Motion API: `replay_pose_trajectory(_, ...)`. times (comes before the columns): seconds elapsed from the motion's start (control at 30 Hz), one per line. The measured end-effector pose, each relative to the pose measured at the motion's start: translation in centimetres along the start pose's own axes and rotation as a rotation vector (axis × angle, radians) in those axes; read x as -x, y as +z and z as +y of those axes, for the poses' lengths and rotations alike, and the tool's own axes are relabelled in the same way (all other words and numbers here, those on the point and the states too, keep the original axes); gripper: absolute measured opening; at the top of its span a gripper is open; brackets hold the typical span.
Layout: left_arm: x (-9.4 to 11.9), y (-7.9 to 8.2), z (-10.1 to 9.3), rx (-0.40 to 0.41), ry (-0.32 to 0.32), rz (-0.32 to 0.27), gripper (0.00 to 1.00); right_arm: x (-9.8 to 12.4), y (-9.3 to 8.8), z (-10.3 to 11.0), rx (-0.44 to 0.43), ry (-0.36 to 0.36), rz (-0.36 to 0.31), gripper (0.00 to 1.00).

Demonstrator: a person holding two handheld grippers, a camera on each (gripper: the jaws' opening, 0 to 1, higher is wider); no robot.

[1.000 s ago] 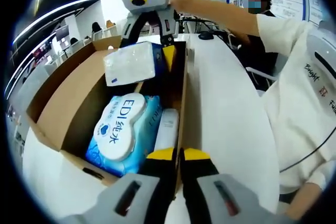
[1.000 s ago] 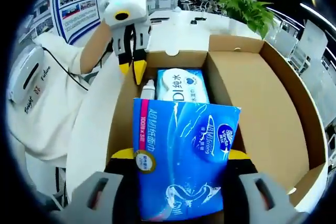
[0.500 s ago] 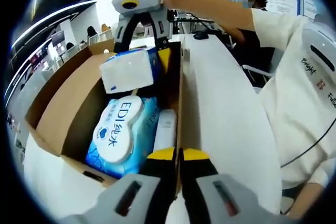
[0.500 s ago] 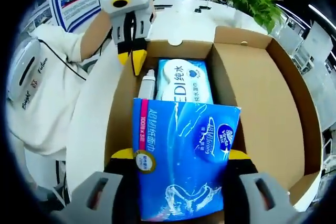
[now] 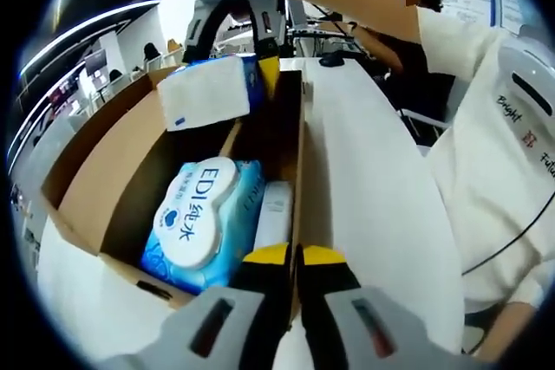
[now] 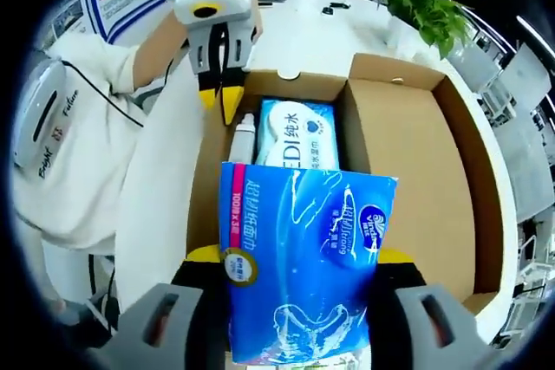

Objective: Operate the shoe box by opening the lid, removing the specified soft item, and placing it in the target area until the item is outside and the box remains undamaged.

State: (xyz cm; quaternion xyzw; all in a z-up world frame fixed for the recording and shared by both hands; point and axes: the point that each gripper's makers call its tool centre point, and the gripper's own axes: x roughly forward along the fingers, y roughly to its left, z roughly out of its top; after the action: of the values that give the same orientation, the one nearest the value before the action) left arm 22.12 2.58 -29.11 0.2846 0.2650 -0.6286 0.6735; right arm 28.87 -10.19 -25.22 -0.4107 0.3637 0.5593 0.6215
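Right gripper view: the right gripper [image 6: 299,270] has its jaws clamped on the blue tissue pack [image 6: 303,262], one jaw on each long side.
Tissue pack, position: held above the open shoe box [image 6: 408,188], over the box's near end, not touching what lies inside.
Tissue pack, handling: judged light and soft; the plastic film looks slick and wrinkles under the squeeze. It should give, not crack.
Grip point: the side-to-side pinch across the middle of the pack looks sound. A hold on a film corner could slip or tear.
Shoe box: brown cardboard, lid folded open to the side away from the person, walls upright, no crease or tear that I can see.
Left inside the box: a wet-wipes pack [image 6: 295,132] with a white flip lid, and a slim white tube [image 6: 244,143] beside it against the wall nearest the person.
Left gripper: left gripper [image 5: 290,257] at the box's near corner, jaws together on the edge of the box wall, seemingly steadying it.
Bench: white bench [image 5: 364,179] just beside the box looks a likely set-down spot.
Risk: dragging the pack against the box wall on the way out could bend the cardboard.
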Motion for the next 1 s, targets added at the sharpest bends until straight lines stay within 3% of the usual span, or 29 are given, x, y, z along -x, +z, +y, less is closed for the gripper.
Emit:
replay_pose_trajectory(0.1,0.0,0.0,0.0,0.000,0.002,-0.003,0.02,-0.2,-0.5,0.5,0.042,0.000,0.052,0.62)
replay_pose_trajectory(0.2,0.0,0.1,0.0,0.002,0.004,-0.009,0.02,-0.2,-0.5,0.5,0.037,0.001,0.061,0.62)
replay_pose_trajectory(0.27,0.0,0.1,0.0,0.003,0.005,-0.007,0.02,-0.1,-1.2,1.2,0.039,0.046,0.112,0.62)
replay_pose_trajectory(0.37,0.0,0.1,0.0,0.002,0.007,-0.008,0.02,-0.2,-0.8,1.4,0.058,0.051,0.115,0.62)
replay_pose_trajectory(0.67,0.0,0.1,0.0,0.003,0.013,-0.022,0.03,1.1,-0.3,0.7,0.069,0.015,0.160,0.62)
replay_pose_trajectory(0.87,0.0,0.1,-0.1,0.003,0.016,-0.025,0.03,1.9,-1.1,0.7,0.079,0.006,0.242,0.62)
replay_pose_trajectory(1.0,0.0,0.1,-0.1,0.004,0.014,-0.024,0.03,2.5,-1.3,0.4,0.076,-0.006,0.259,0.62)
